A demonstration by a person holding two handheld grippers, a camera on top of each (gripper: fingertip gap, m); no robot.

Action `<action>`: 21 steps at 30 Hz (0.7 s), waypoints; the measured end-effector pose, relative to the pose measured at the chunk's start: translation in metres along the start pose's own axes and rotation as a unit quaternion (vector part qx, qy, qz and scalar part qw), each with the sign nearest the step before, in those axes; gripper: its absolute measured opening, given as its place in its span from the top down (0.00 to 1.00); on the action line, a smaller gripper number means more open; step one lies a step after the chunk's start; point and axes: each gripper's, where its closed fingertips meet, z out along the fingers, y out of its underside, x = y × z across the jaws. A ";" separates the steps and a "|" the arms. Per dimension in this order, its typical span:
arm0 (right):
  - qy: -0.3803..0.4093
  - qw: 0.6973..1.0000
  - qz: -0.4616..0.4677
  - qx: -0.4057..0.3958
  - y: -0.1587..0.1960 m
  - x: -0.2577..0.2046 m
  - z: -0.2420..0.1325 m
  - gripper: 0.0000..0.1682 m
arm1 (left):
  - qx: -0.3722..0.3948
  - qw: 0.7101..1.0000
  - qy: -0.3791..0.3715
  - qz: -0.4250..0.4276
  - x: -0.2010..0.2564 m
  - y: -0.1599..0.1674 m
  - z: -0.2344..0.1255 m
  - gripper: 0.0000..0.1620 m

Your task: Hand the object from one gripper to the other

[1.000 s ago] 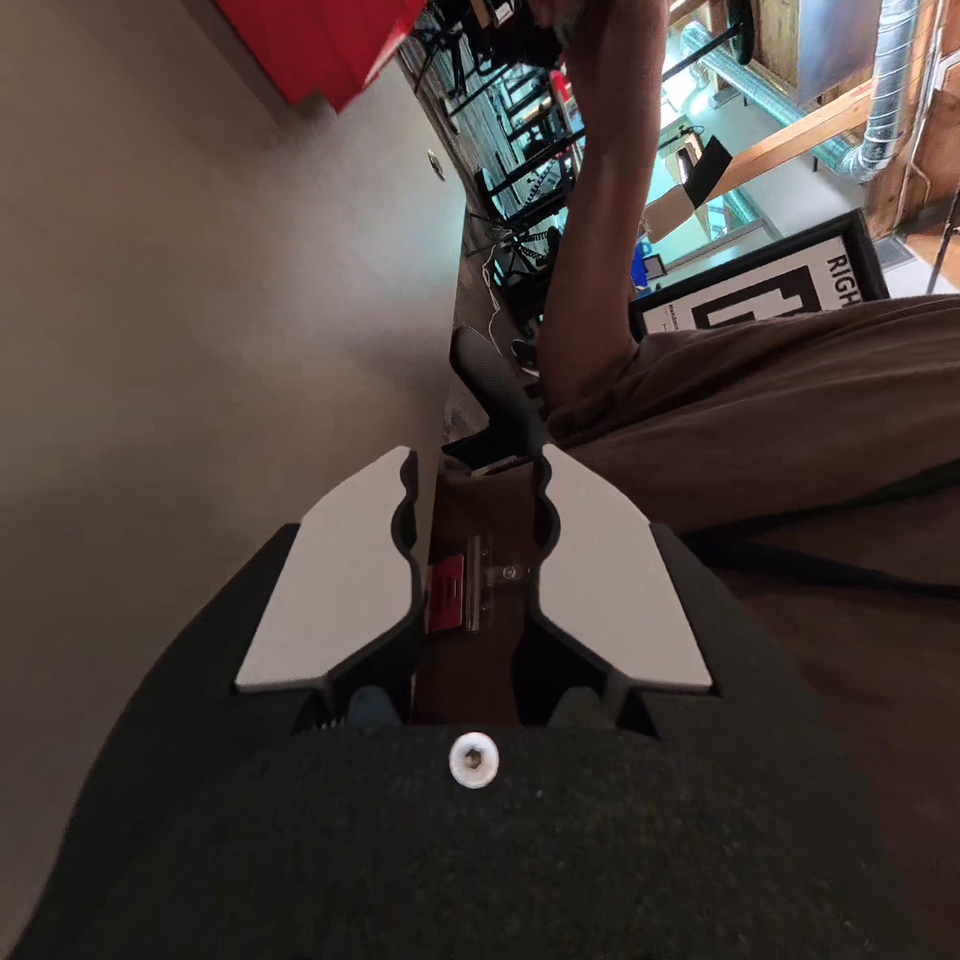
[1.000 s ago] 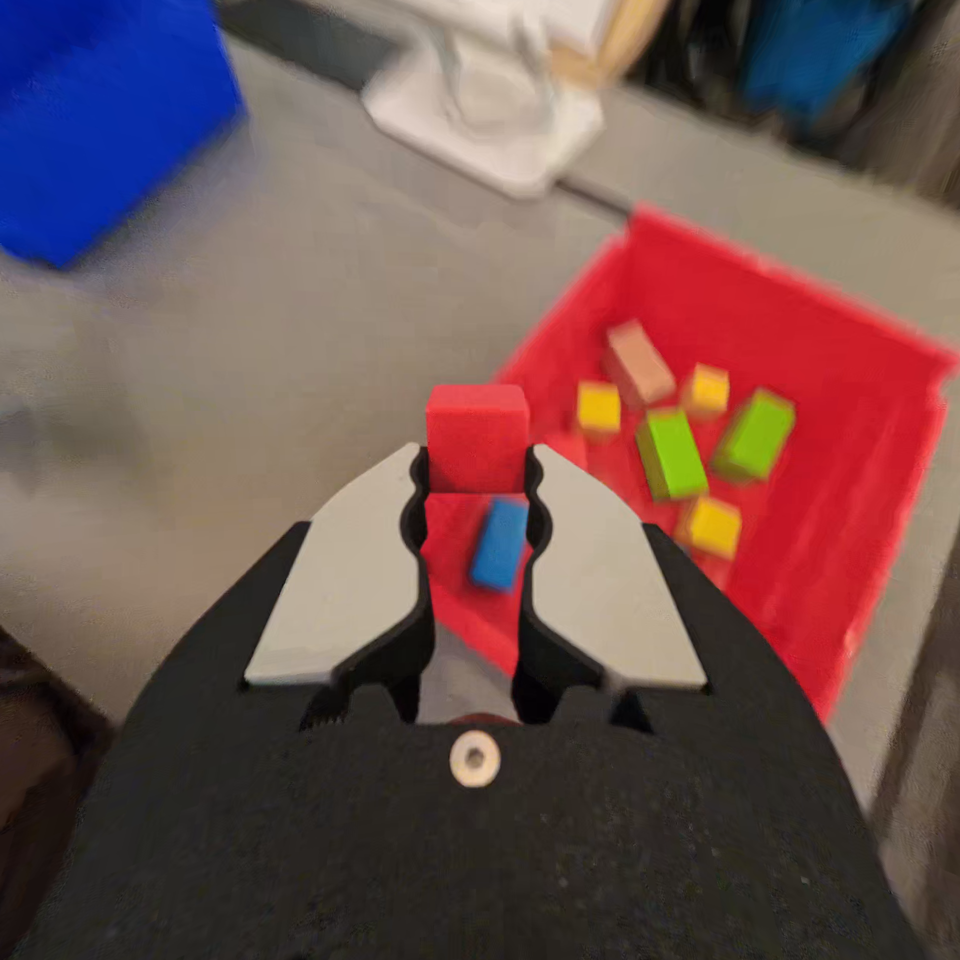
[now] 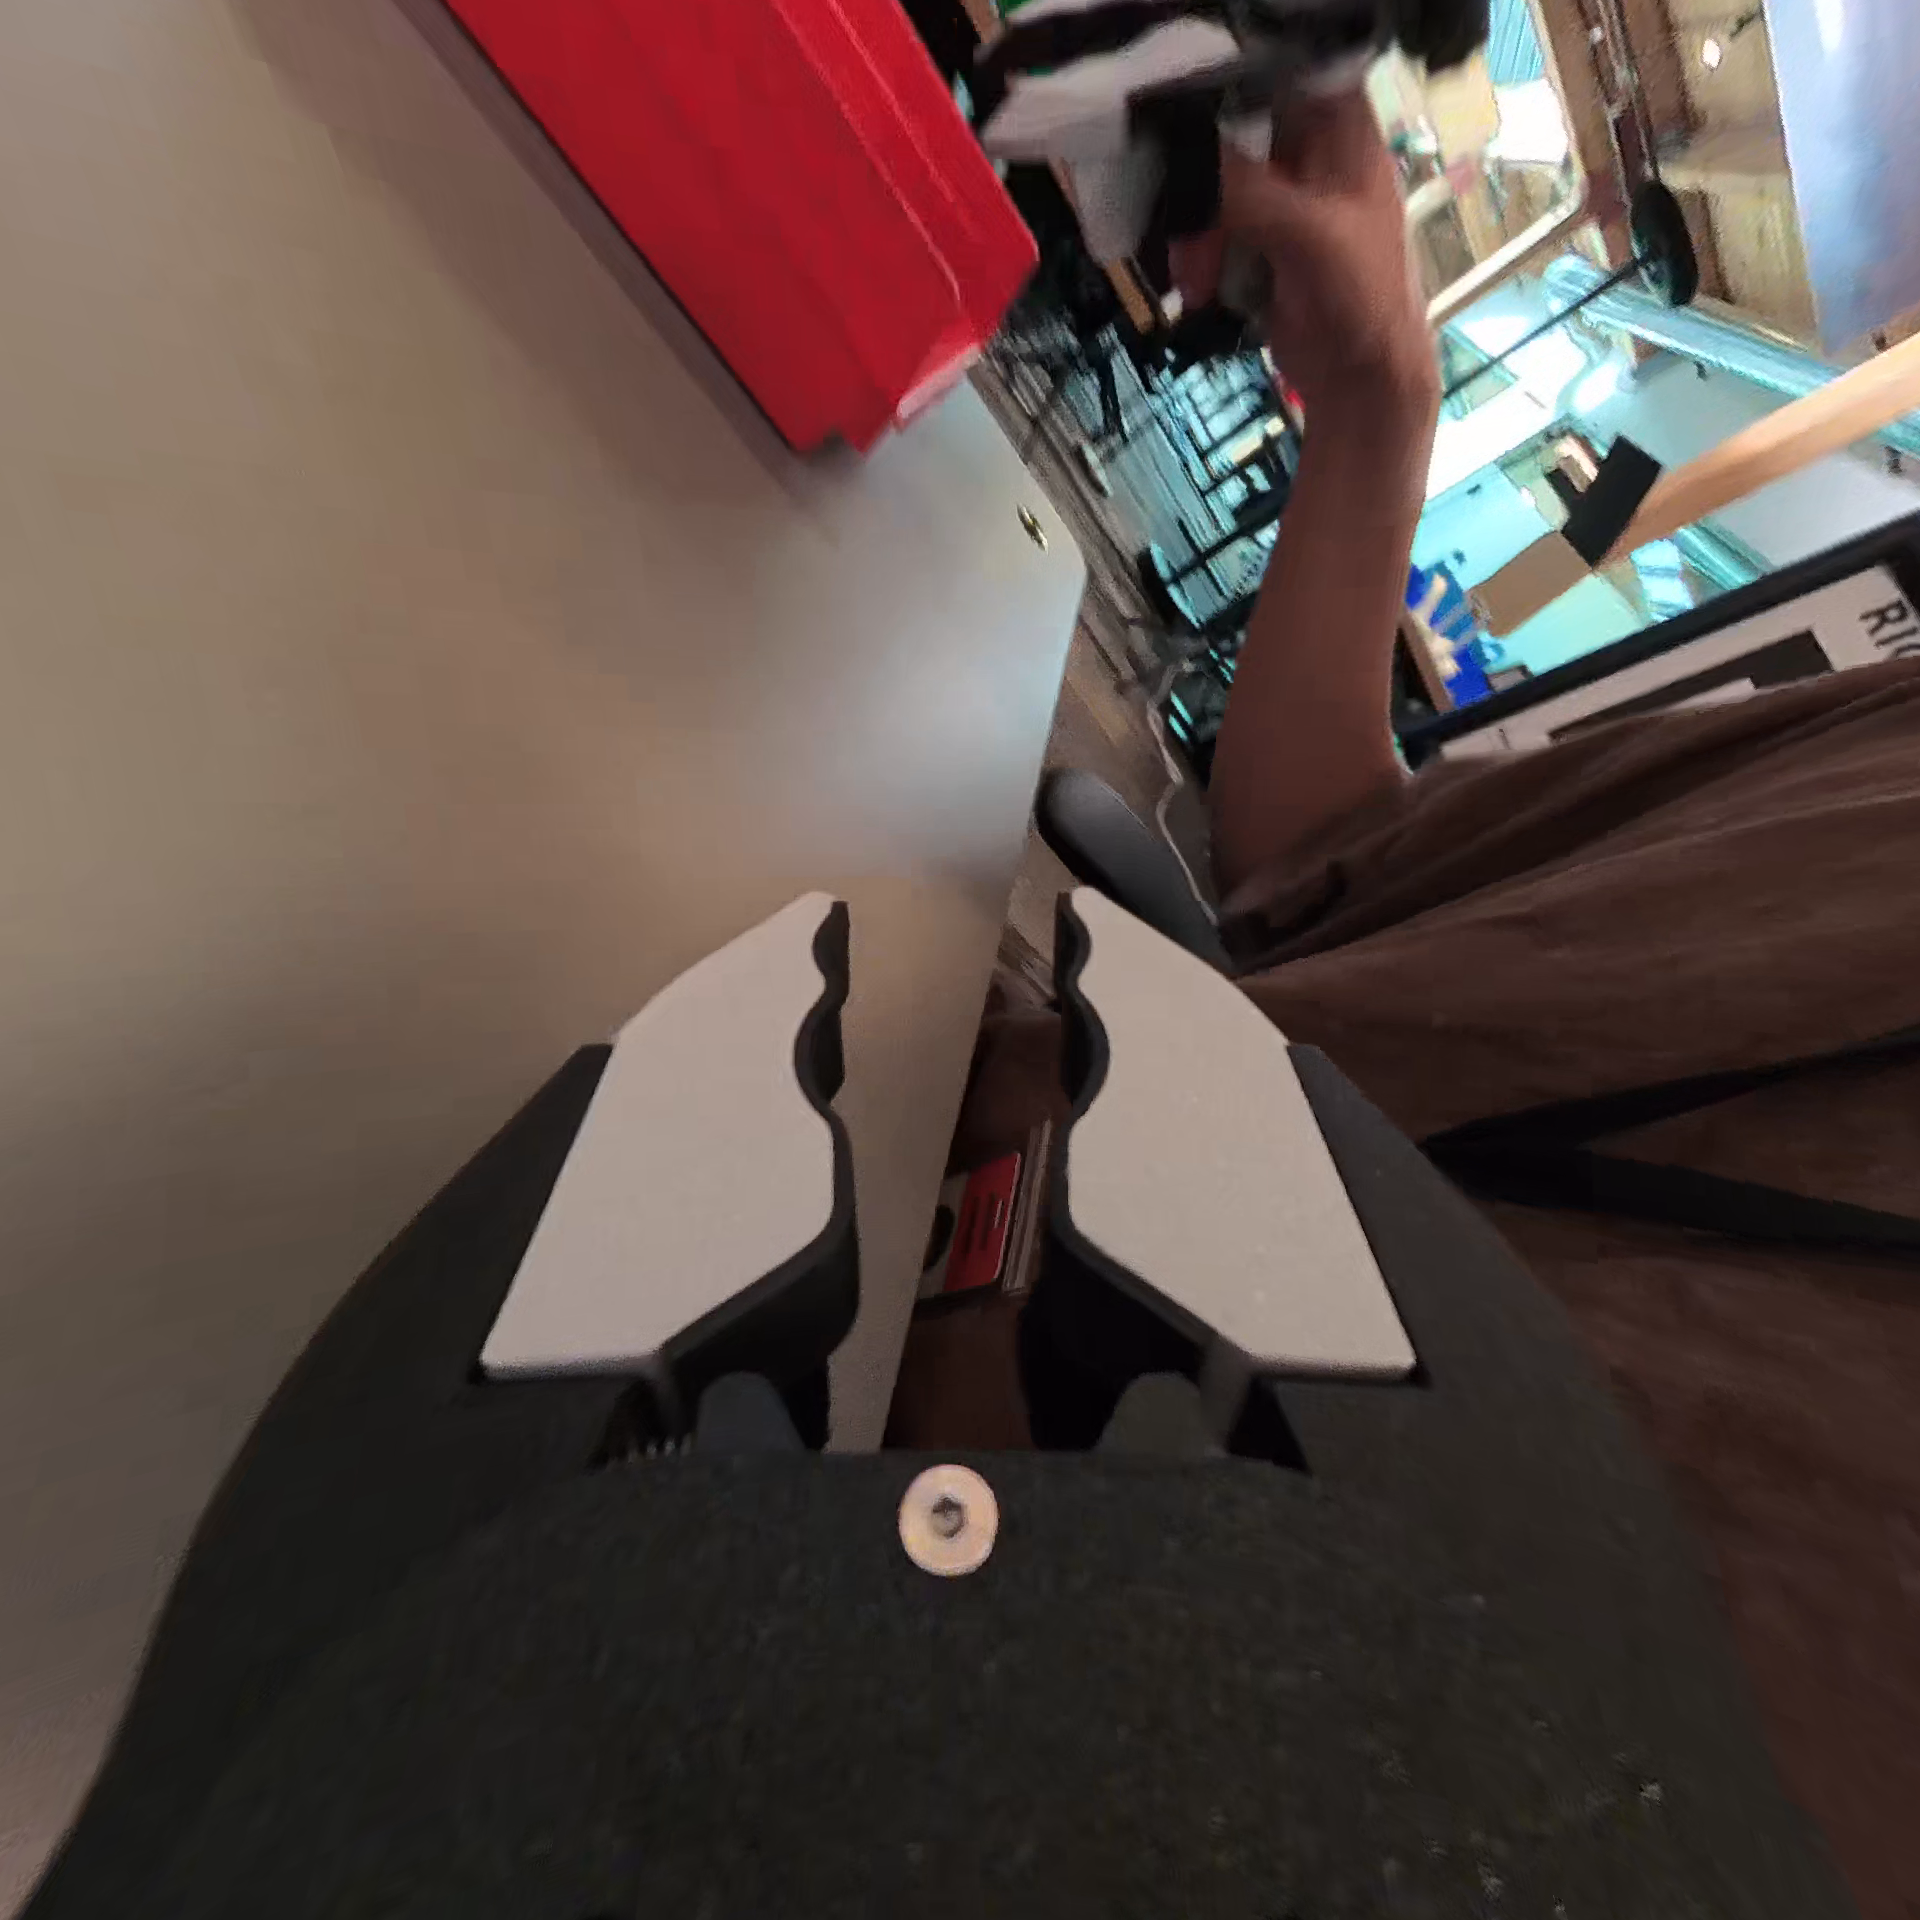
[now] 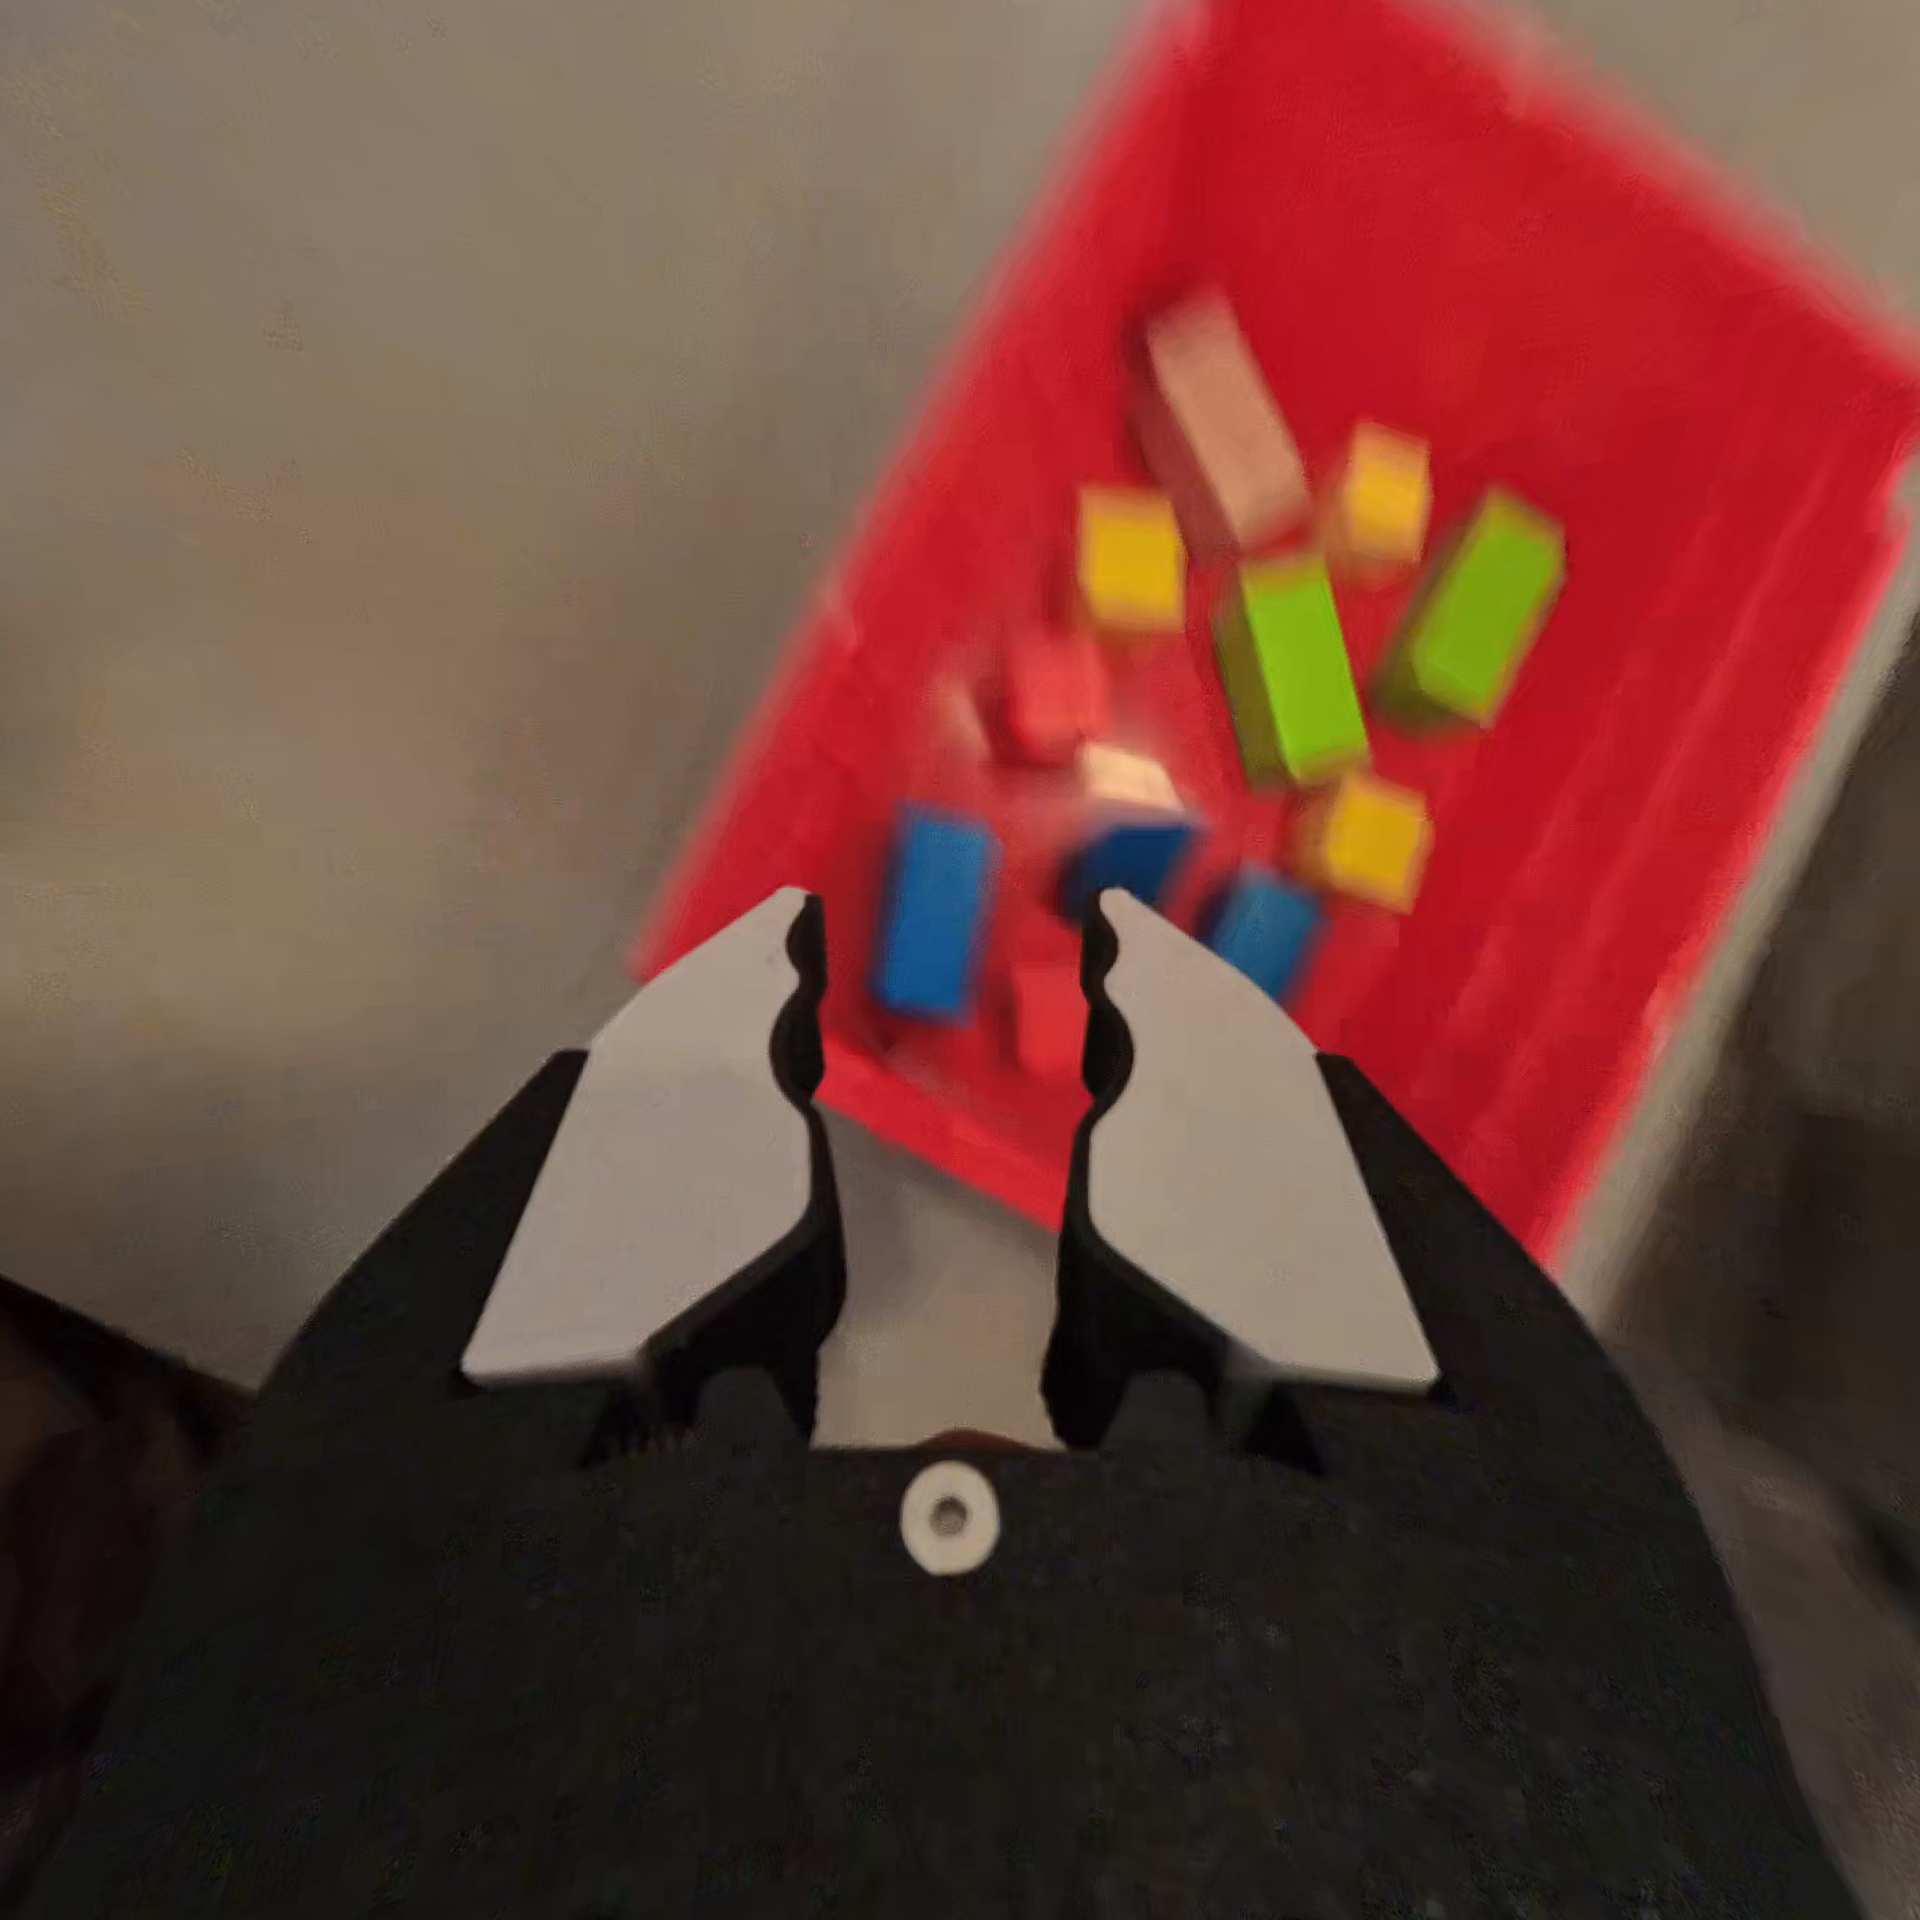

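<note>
Right tool [image 4: 951, 914] spread, empty, above red bin [image 4: 1621, 343]; blue block [image 4: 932, 914] just ahead between tips, long axis along fingers. Left tool [image 3: 951, 920] spread, empty, far off.

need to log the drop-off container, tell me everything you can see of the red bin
The red bin is a rectangular open-topped tray that looks like plastic, with low walls, sitting flat on the grey table. The right wrist view, looking down, shows it blurred and holding loose blocks: blue, green, yellow, red and a pinkish one. The left wrist view shows its stepped outer wall near the table's edge. Neither gripper touches it.
</note>
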 end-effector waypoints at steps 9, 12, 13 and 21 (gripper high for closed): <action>-0.382 0.859 -0.051 0.338 -0.044 -0.272 0.014 0.63 | 0.069 0.910 -0.408 0.016 -0.114 -0.094 -0.181 0.70; -0.428 0.848 -0.074 0.302 -0.033 -0.314 0.030 0.62 | 0.052 0.843 -0.531 -0.068 -0.176 -0.106 -0.227 0.68; -0.434 0.849 -0.085 0.289 -0.029 -0.320 0.034 0.62 | 0.050 0.824 -0.554 -0.108 -0.195 -0.107 -0.237 0.65; -0.440 0.857 -0.110 0.244 -0.002 -0.327 0.050 0.58 | 0.069 0.757 -0.597 -0.257 -0.285 -0.118 -0.245 0.70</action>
